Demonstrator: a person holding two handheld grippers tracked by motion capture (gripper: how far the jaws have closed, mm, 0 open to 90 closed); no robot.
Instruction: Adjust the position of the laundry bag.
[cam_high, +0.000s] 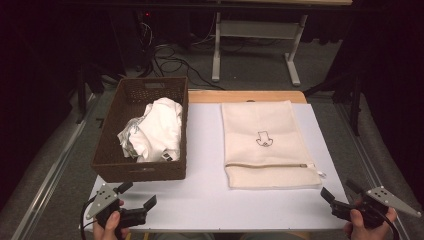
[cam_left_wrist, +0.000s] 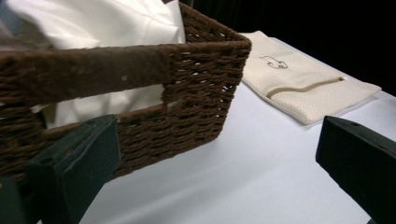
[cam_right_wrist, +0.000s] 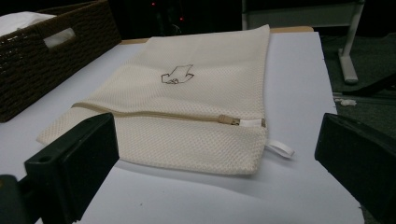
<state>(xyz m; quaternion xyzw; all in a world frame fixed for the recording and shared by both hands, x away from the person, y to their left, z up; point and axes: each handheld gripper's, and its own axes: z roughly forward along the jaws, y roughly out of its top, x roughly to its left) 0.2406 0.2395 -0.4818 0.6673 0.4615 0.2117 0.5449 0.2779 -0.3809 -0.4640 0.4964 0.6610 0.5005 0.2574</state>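
A cream mesh laundry bag (cam_high: 266, 142) lies flat on the white table (cam_high: 205, 165), its zipper (cam_right_wrist: 154, 114) closed across the near end with the pull at the right. A brown woven basket (cam_high: 131, 172) at the left holds crumpled white clothing (cam_high: 156, 129). My left gripper (cam_high: 136, 195) rests at the near left corner, just in front of the basket (cam_left_wrist: 196, 93), jaws open and empty. My right gripper (cam_high: 341, 191) sits at the near right corner, open and empty, facing the bag (cam_right_wrist: 196, 93) from a short distance.
A white desk frame (cam_high: 255, 45) and cables (cam_high: 170, 62) stand on the floor beyond the table. A wooden strip (cam_high: 245, 96) borders the table's far edge. Bare white surface lies between basket and bag (cam_left_wrist: 299, 79).
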